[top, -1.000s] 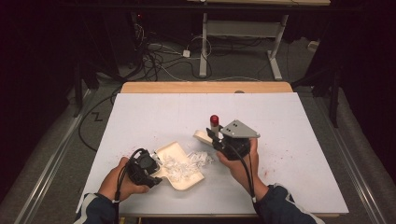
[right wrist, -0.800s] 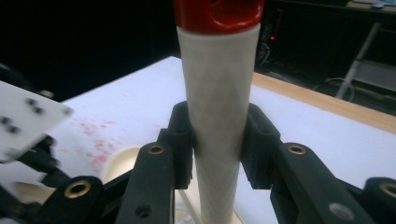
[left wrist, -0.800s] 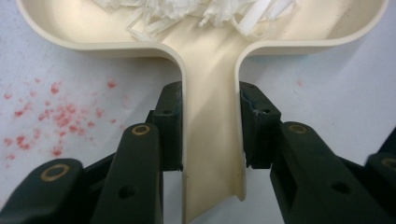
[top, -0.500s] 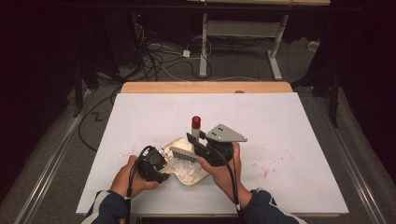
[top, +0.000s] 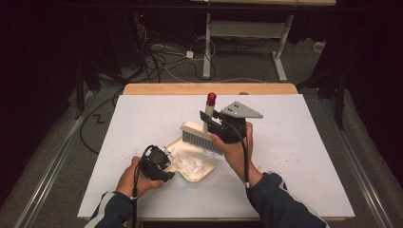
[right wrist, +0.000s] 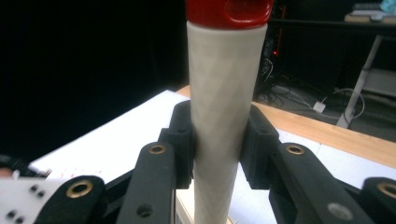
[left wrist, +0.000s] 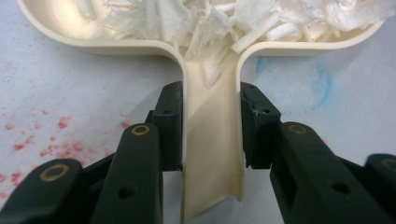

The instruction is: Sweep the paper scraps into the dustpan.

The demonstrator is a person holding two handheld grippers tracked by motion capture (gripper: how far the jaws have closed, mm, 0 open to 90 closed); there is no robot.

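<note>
High view: the table (top: 294, 156) carries a white cover. The left gripper (top: 164, 164) sits at the near left of the table, held low, its jaws set on the handle of a cream dustpan (top: 202, 175). The dustpan lies flat on the cover, near the table's front edge and left of centre, and holds a heap of white paper shreds (top: 190, 164). The right gripper (top: 214, 121) is held above the table, just beyond and right of the dustpan, with the grey plate on top. It carries a hand brush (top: 202, 137): the bristle head hangs over the far edge of the dustpan, and the handle rises upright, ending in a red cap. Faint red specks mark the cover on both sides of the dustpan.

Left gripper view: the 2 jaws of the left gripper (left wrist: 211, 126) are pressed against either side of the dustpan handle (left wrist: 210, 154), pinching it. The pan body (left wrist: 140, 46) lies ahead, full of paper shreds (left wrist: 224, 23). Red specks show at left, and a pale blue smear at right of the handle.

Right gripper view: the 2 jaws of the right gripper (right wrist: 219, 140) are clamped on the pale brush handle (right wrist: 224, 93), which stands upright between them, the red cap (right wrist: 229, 10) at top. The table's wooden far edge (right wrist: 327, 130) shows beyond.
</note>
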